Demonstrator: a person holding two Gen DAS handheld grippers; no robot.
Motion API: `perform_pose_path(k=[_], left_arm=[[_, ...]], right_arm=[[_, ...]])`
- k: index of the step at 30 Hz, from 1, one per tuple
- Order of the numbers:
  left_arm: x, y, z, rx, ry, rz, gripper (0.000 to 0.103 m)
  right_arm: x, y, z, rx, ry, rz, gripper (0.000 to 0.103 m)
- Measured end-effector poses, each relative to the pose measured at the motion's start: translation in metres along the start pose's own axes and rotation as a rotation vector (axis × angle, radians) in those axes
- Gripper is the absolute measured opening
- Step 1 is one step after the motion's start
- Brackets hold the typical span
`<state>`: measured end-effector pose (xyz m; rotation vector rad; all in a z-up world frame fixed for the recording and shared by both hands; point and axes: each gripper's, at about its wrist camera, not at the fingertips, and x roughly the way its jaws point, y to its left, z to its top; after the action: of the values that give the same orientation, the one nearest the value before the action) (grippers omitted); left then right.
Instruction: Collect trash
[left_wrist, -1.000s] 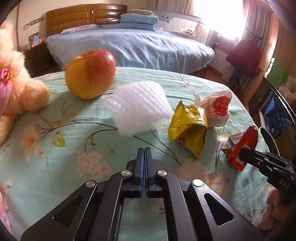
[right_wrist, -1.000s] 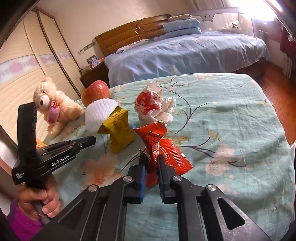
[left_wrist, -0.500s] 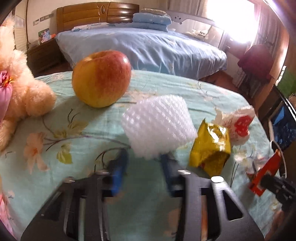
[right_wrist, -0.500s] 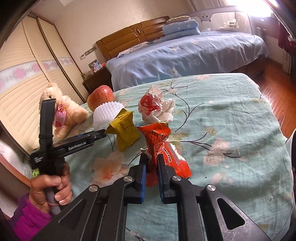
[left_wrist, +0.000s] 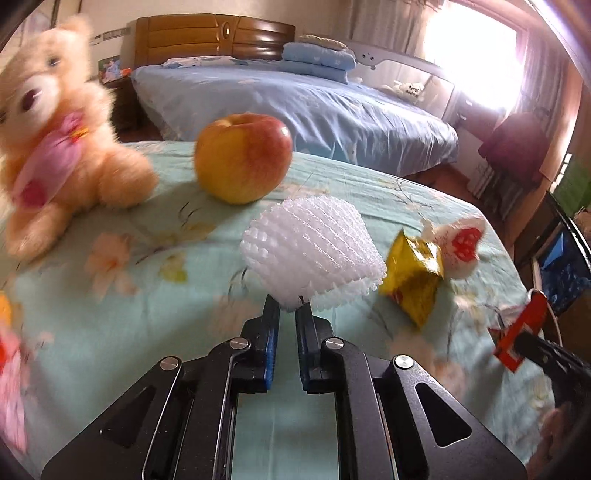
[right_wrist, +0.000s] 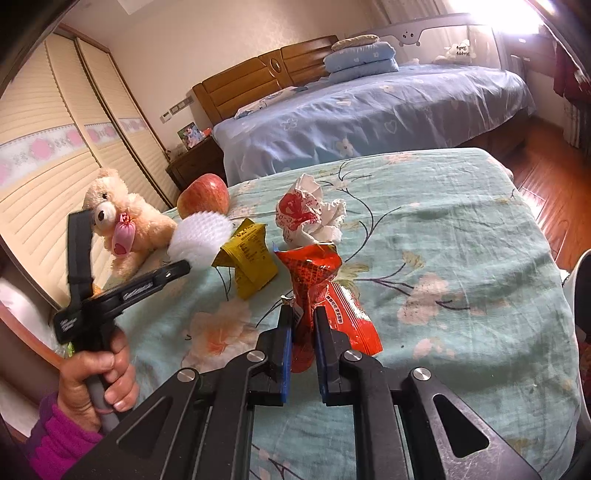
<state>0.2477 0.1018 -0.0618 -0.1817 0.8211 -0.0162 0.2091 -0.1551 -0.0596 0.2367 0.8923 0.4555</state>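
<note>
1. The white foam net (left_wrist: 314, 247) sits at the tips of the left gripper (left_wrist: 287, 314), its lower edge pinched between the blue pads while the jaws are closing on it; in the left wrist view most of the net stands above the fingertips, over the teal flowered bedspread (left_wrist: 140, 280).
2. The red snack wrapper (right_wrist: 317, 295) is clamped in the right gripper (right_wrist: 303, 321), whose jaws are closed on its crumpled middle, with the upper end flaring above the pads and the lower end trailing to the right onto the cloth.
3. A yellow packet (right_wrist: 251, 258) lies on the bedspread just beside the net and to the left of the red wrapper.
4. A crumpled white-and-red paper (right_wrist: 310, 218) rests behind the yellow packet and the red wrapper, touching or nearly touching the wrapper's top.
5. An apple (left_wrist: 242, 157) stands behind the net, close to it but apart in the left wrist view.
6. A plush bear (right_wrist: 122, 221) sits left of the apple, near the bedspread's edge.
7. A hand (right_wrist: 98, 384) in a magenta sleeve (right_wrist: 59, 443) grips the left gripper's handle.
8. A bed with blue covers (right_wrist: 369, 110) and a wooden headboard (right_wrist: 258, 81) stand behind.
</note>
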Motion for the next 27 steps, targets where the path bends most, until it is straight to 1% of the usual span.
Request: perform_pose_path(k=[5, 10, 12, 19, 27], left_arm=[[-0.028, 0.000, -0.026, -0.042, -0.007, -0.028, 0.008], [-0.047, -0.019, -0.041, -0.026, -0.010, -0.073, 0.008], [-0.053, -0.033, -0.047, -0.009, -0.008, -0.099, 0.008], [-0.061, -0.076, -0.058, 0.046, 0.005, -0.172, 0.008], [-0.057, -0.116, -0.065, 0.096, 0.030, -0.227, 0.008]], right_arm=[[-0.012, -0.003, -0.009, 0.005, -0.005, 0.002, 0.011], [-0.026, -0.008, -0.016, 0.009, -0.018, -0.003, 0.011], [-0.033, -0.011, -0.019, 0.011, -0.025, -0.011, 0.011], [-0.057, -0.030, -0.028, 0.035, -0.046, -0.047, 0.011], [-0.087, -0.059, -0.036, 0.086, -0.085, -0.093, 0.011]])
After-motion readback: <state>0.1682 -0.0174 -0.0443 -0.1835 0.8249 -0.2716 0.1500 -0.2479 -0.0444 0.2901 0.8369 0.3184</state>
